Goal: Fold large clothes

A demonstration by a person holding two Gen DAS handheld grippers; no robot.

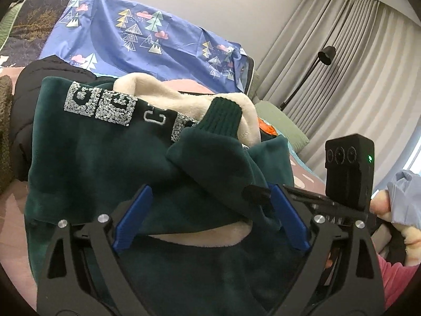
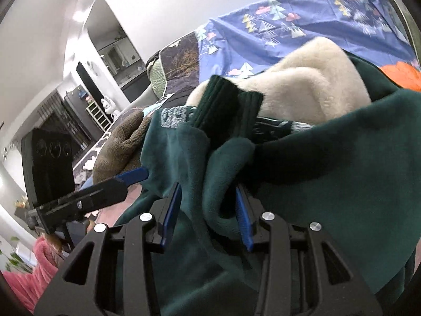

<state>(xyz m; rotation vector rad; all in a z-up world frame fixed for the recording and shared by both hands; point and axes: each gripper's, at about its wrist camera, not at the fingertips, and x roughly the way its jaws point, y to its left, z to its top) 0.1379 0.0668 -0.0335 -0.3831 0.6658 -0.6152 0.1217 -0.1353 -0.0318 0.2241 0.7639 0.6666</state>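
Note:
A dark green fleece sweatshirt point(image 1: 92, 158) with cream lining, silver sequin lettering and ribbed cuffs point(image 1: 223, 115) lies bunched on the bed. My left gripper point(image 1: 210, 188) stands open and wide over its near edge. A sleeve lies loose between the blue pads point(image 1: 136, 218). In the right wrist view my right gripper point(image 2: 208, 197) is partly open, and a thick fold of the sweatshirt point(image 2: 329, 158) bulges between its pads point(image 2: 171, 210) without being pinched. Both cuffs point(image 2: 218, 105) lie just ahead of it. One finger point(image 1: 256, 193) of the right gripper reaches in beside the left one.
A blue sheet point(image 1: 131, 39) printed with trees hangs behind the pile. A black jacket point(image 1: 26, 92) and a brown fleece point(image 2: 123, 142) lie to the left, something orange point(image 2: 402, 75) to the right. A floor lamp point(image 1: 326, 55) and curtains stand at the far right. A hand point(image 1: 381, 202) holds the right gripper.

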